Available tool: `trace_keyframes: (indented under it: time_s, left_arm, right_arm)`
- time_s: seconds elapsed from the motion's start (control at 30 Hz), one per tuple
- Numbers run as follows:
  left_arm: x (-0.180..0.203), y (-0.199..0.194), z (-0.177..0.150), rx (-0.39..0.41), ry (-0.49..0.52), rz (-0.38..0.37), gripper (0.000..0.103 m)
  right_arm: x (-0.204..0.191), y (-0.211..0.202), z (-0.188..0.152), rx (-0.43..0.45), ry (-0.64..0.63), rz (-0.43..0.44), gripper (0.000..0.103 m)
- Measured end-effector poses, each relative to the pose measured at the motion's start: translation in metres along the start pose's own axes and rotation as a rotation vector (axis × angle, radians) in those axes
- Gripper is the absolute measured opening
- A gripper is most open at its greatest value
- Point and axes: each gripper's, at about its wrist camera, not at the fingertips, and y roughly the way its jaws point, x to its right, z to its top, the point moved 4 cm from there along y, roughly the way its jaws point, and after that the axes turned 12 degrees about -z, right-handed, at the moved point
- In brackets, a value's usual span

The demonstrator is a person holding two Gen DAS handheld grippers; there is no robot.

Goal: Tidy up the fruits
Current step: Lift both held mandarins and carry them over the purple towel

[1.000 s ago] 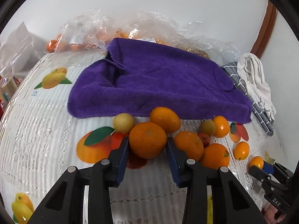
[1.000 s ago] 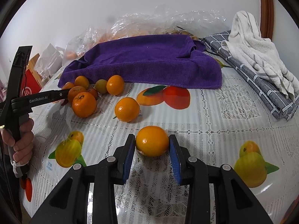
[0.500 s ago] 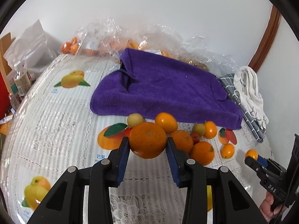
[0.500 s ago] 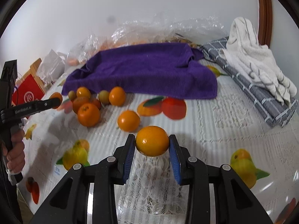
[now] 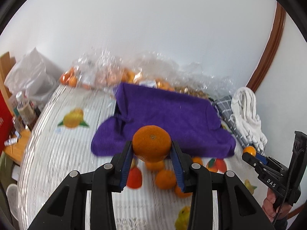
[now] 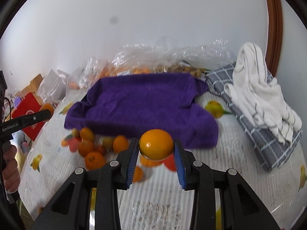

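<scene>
My left gripper [image 5: 151,149] is shut on a rough-skinned orange [image 5: 151,143] and holds it high above the table. My right gripper [image 6: 156,147] is shut on a smooth orange [image 6: 156,144], also lifted; it shows small at the right of the left wrist view [image 5: 249,150]. Several loose oranges and small fruits [image 6: 92,151] lie on the fruit-print tablecloth [image 6: 153,201] in front of a purple towel [image 6: 142,107], which also shows in the left wrist view [image 5: 165,120].
Clear plastic bags with more fruit [image 5: 115,74] lie behind the towel against the wall. A grey checked cloth [image 6: 255,130] with a white towel [image 6: 257,88] on it lies at the right. A red box [image 6: 28,109] and clutter stand off the table's left edge.
Both grippers have risen well above the table with their oranges still held. The table and the loose fruit now look farther away and lower in both views.
</scene>
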Motion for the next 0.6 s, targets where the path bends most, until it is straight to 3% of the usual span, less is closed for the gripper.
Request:
trace_keyframes:
  time_s: [0.3,0.6]
  left_arm:
    - [0.001,0.026,0.04,-0.001,0.038,0.019,0.037]
    - [-0.011,0.066,0.062,-0.031,0.029,0.002,0.037]
  right_arm:
    - [0.01,0.019,0.051,0.025,0.029,-0.023,0.036]
    - [0.017,0.061,0.076,0.001,0.056,-0.051,0.036]
